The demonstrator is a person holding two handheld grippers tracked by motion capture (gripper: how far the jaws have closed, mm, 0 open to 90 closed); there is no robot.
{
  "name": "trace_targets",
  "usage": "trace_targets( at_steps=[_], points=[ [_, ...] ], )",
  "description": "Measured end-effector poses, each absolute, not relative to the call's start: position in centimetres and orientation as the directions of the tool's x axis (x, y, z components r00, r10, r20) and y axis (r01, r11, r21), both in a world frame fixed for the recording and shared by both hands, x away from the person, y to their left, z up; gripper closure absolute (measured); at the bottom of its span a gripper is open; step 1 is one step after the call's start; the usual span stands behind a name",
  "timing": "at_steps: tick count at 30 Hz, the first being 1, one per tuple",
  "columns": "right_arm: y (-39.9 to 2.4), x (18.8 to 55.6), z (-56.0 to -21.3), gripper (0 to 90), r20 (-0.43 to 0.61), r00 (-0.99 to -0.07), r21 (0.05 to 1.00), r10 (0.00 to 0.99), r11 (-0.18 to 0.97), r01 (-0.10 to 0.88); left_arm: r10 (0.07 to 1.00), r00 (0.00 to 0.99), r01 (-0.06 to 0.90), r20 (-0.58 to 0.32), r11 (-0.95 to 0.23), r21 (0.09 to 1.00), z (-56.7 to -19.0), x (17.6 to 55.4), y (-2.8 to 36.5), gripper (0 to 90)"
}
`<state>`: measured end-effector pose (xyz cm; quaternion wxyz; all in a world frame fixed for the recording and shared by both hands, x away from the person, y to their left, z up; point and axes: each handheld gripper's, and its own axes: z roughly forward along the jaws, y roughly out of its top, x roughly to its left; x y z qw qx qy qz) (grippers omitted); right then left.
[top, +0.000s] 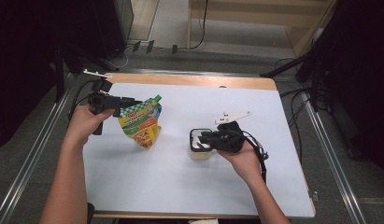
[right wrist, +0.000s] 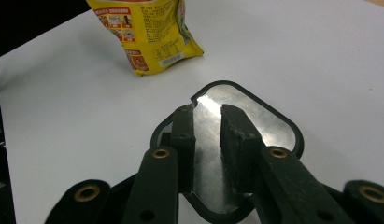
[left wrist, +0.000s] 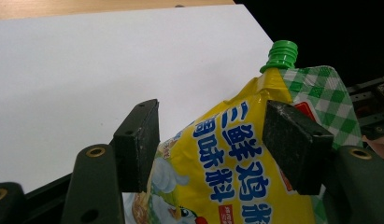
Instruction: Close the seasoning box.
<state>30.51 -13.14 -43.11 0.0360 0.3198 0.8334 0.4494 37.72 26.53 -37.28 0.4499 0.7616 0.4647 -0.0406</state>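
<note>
Holding the yellow seasoning pouch (top: 142, 122) upright at the left of the white table (top: 147, 186), we have our left gripper (top: 128, 101) clamped on its upper part, the pads pressing both sides just below the green cap (left wrist: 279, 55). Further right, our right gripper (top: 202, 138) hovers over a small container with a black-rimmed silvery lid (right wrist: 248, 116); its jaws stand a little apart, with nothing pinched between them that we can make out. We judge that the lid has been pressed or released and the pouch waits to be brought over; the next move calls for a firm hold on the container while the pouch tilts or its cap is tackled. Our left gripper view gives the cap and the printed blue characters, which the high view blurs; our right gripper view adds the lid's shine and the pouch's printed lower corner.
</note>
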Motion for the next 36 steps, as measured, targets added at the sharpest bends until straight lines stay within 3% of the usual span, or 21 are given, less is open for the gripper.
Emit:
trace_targets(
  at_steps=[8, 36],
  points=[
    [-14.4, 30.9, -42.8, 66.8, 0.247, -0.775, 0.780, 0.582, 0.355, 0.515, 0.673, 0.563, 0.747, -0.480, -0.165, 0.644, -37.4, 37.8, 26.3, 37.7],
    [-21.2, 32.6, -43.0, 52.9, 0.250, -0.696, 0.822, 0.673, 0.233, 0.520, 0.674, 0.554, 0.754, -0.488, -0.158, 0.638, -37.7, 37.9, 26.7, 37.5]
  ],
)
